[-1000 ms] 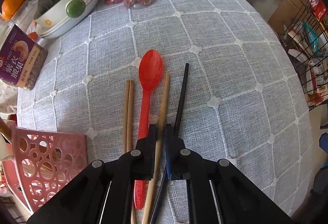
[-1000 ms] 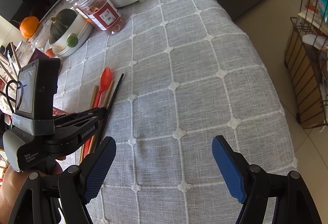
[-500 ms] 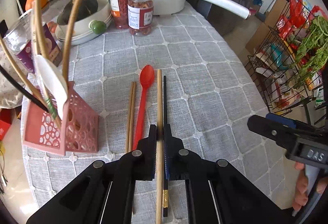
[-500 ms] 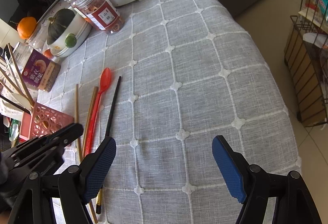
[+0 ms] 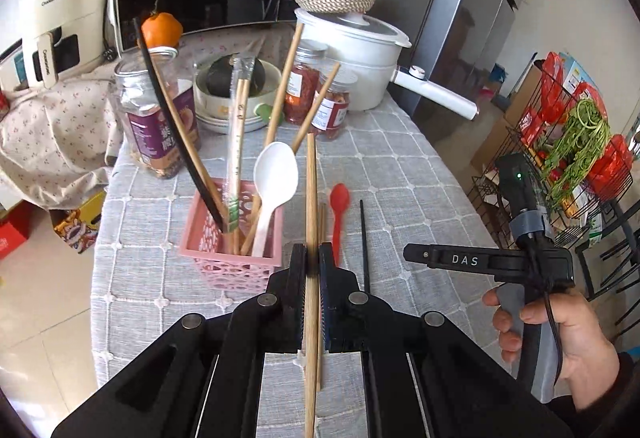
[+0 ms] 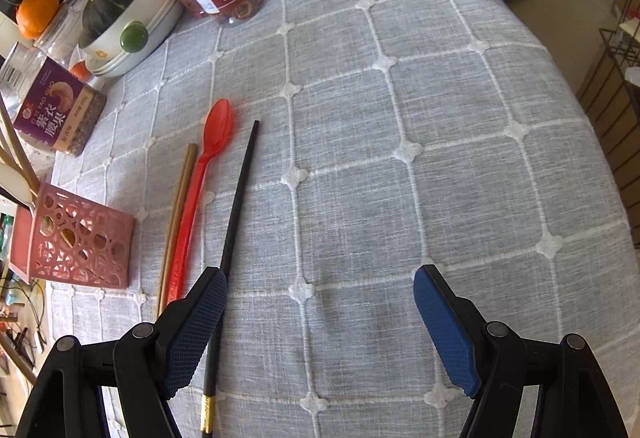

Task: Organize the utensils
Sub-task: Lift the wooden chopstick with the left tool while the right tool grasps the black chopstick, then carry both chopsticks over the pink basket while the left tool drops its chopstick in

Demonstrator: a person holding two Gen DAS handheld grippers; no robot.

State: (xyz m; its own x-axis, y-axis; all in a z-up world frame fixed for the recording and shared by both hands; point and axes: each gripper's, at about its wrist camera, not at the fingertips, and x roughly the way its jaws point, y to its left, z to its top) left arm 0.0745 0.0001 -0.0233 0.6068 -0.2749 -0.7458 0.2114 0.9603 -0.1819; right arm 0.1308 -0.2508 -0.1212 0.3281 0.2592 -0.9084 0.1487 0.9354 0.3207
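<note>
Lifted off the cloth since a second ago, the wooden chopstick [image 5: 310, 197] is now riding high in the left gripper [image 5: 312, 258], whose jaws are pinching it tight – its tip is pointing up beside the pink basket [image 5: 224, 266]. That basket is already holding several chopsticks and a white spoon [image 5: 276, 177]. Moving right, a pair of wooden chopsticks [image 6: 178, 205], a red spoon [image 6: 204, 173] and a black chopstick [image 6: 236, 197] are lying side by side on the grey tablecloth [image 6: 400, 157]. Further right, the right gripper [image 6: 320, 318] is hovering spread wide – nothing between its pads, its left pad just over the black chopstick.
</note>
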